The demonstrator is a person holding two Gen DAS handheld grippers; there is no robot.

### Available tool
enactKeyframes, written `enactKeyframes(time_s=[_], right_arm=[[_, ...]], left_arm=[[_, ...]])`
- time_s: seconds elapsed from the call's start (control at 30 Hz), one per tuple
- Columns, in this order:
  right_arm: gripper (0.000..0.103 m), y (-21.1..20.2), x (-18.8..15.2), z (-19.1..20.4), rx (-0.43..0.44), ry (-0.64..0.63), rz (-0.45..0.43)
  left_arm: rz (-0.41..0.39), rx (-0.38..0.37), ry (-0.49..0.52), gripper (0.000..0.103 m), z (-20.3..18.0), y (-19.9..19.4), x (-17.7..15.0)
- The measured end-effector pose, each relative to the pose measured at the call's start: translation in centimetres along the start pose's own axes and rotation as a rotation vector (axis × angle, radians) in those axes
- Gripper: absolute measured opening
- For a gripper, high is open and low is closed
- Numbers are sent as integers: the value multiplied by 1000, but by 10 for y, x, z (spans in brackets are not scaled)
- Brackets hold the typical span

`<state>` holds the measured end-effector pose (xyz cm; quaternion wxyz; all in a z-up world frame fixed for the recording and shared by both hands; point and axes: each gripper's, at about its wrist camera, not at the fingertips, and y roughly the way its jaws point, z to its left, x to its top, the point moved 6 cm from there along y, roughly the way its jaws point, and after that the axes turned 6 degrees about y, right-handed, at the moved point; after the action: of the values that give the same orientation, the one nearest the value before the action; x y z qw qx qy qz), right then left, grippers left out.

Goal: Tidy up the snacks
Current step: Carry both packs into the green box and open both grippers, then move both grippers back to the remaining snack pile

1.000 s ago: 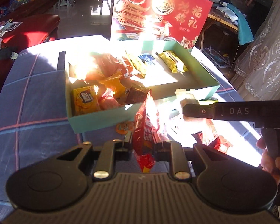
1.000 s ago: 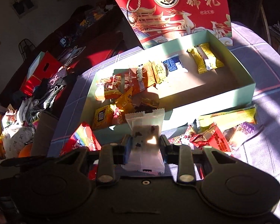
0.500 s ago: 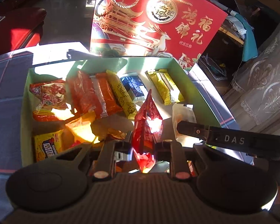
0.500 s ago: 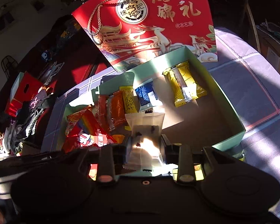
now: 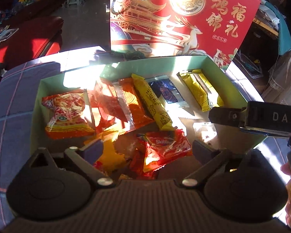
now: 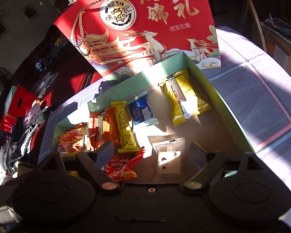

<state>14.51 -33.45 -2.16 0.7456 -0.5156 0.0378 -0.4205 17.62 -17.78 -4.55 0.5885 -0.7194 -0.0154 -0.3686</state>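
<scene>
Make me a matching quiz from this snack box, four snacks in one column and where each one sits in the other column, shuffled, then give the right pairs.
Column one:
1. Skittles packet
2. clear white packet
3. yellow striped packet
4. dark blue packet

Column two:
A. far right end of the green box, near its back corner
B. between the open fingers of the right gripper
C. back row, between the long yellow bar and the yellow striped packet
D. near side of the box, just in front of the long yellow bar

Pairs: 1-D, 2-B, 3-A, 4-C
</scene>
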Motion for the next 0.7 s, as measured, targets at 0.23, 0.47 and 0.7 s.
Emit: enactKeyframes(time_s=[0.23,0.47,0.7], right_arm=[[94,-18,-8,5,-13,-25,-14],[99,-46,-25,14,-7,-42,-30],[100,-68,-52,20,19,-48,-18]], left_arm=[[2,12,-37,103,10,-16,-9],[-16,33,-50,103,16,-47,-25],[-10,44,-57,103,22,-72,-62]])
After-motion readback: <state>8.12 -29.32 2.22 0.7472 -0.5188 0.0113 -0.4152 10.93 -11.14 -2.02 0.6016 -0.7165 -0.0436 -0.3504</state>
